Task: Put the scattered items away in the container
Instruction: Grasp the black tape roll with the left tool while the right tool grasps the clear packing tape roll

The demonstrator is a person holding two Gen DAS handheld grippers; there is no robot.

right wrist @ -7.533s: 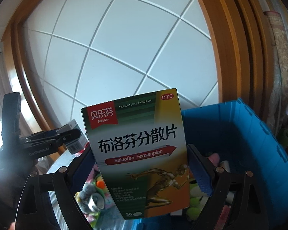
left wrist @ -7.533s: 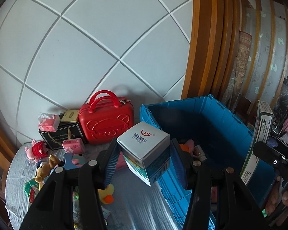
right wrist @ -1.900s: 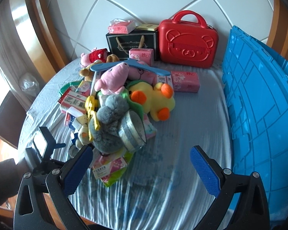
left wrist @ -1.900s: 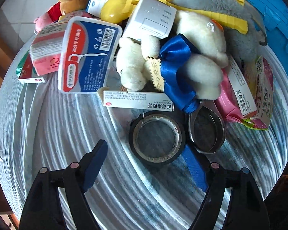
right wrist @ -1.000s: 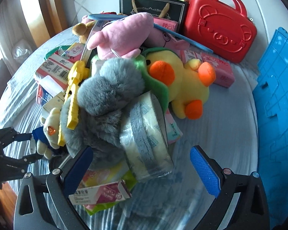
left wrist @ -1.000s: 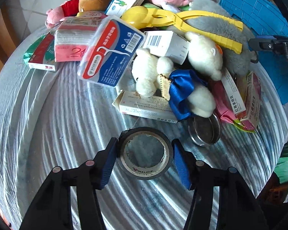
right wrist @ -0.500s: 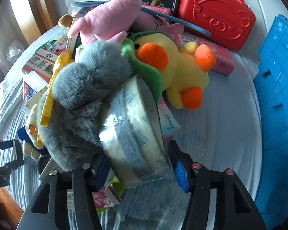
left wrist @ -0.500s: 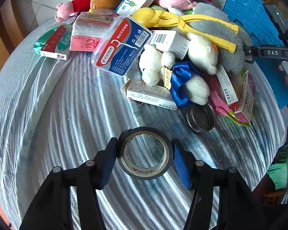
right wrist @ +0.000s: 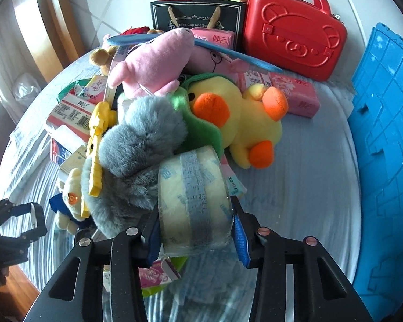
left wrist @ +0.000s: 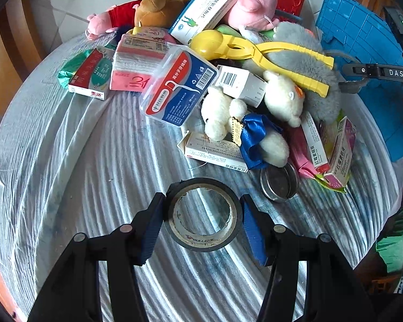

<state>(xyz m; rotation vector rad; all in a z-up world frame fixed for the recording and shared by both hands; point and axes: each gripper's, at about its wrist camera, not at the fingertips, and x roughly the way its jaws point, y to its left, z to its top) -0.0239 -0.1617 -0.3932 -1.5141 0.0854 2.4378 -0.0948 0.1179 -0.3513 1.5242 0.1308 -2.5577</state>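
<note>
Through the left wrist camera we see our left gripper [left wrist: 202,222] clamped on a black tape roll [left wrist: 202,214], one blue pad pressed to each side of it, the roll held flat just above the grey-striped tablecloth [left wrist: 67,161]. Beyond it lies the heap — a white teddy bear [left wrist: 244,118] with a blue bow, a floss-pick box [left wrist: 178,88], yellow plastic tongs [left wrist: 258,51], a grey plush [left wrist: 317,80] and a small round tin [left wrist: 279,185] just beside the bear. The blue container [left wrist: 362,43] stands at the far right edge of the table. Through the right wrist camera our right gripper [right wrist: 194,234] is closing its jaws on a wide clear tape roll [right wrist: 193,201], which stands on edge between the pads and leans against the grey plush [right wrist: 139,145]. Behind it sit a yellow duck toy [right wrist: 241,118], a pink pig plush [right wrist: 153,64] and a red case [right wrist: 292,35] — the container's wall [right wrist: 384,134] fills the right side.
</note>
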